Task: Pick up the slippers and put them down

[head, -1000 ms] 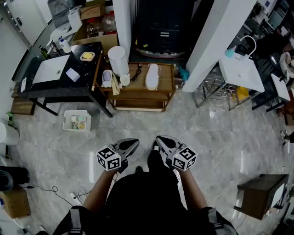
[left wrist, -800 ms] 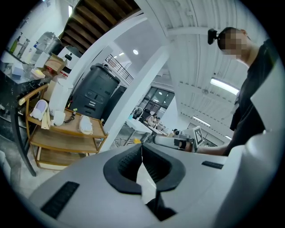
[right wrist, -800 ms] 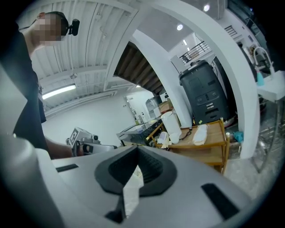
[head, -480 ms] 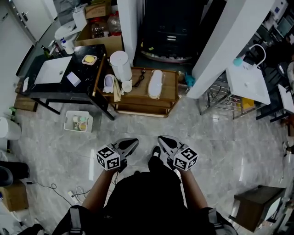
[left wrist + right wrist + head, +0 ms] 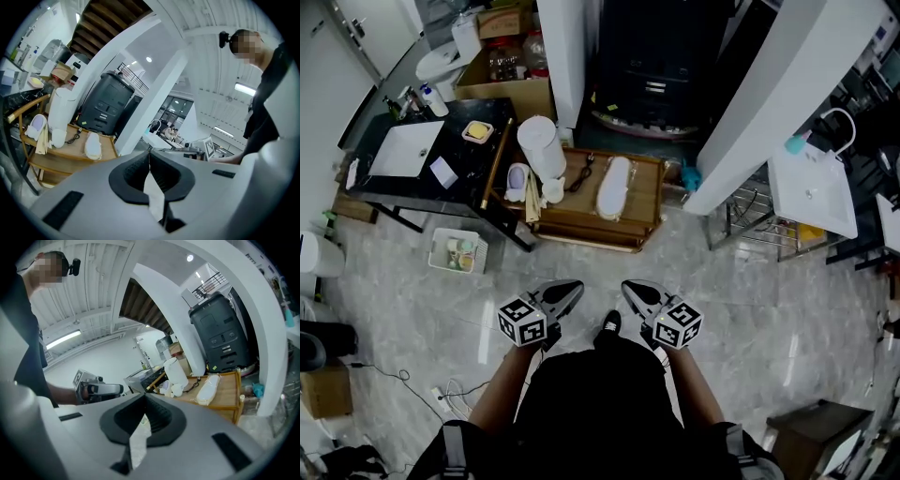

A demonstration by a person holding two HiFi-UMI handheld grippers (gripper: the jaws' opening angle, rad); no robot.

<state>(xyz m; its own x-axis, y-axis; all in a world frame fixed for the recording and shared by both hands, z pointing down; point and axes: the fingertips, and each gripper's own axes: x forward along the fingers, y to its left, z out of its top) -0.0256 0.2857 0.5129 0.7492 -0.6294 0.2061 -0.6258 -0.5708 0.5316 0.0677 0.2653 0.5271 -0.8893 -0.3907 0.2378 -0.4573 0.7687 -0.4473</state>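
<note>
The pale slippers (image 5: 612, 185) lie on the low wooden table (image 5: 642, 202), flanked by white columns (image 5: 750, 103); on the marble floor (image 5: 750, 291) before it hover the left gripper (image 5: 570, 291) and right gripper (image 5: 631, 289), clenched and empty.

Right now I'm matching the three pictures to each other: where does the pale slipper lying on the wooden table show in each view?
Head view: slipper at upper centre, lying on the wooden table.
Left gripper view: slipper at left of centre, just above the grey gripper body.
Right gripper view: slipper at right of centre.
Shared landmark: the tall white cylinder stands left of the slipper in every view.
</note>
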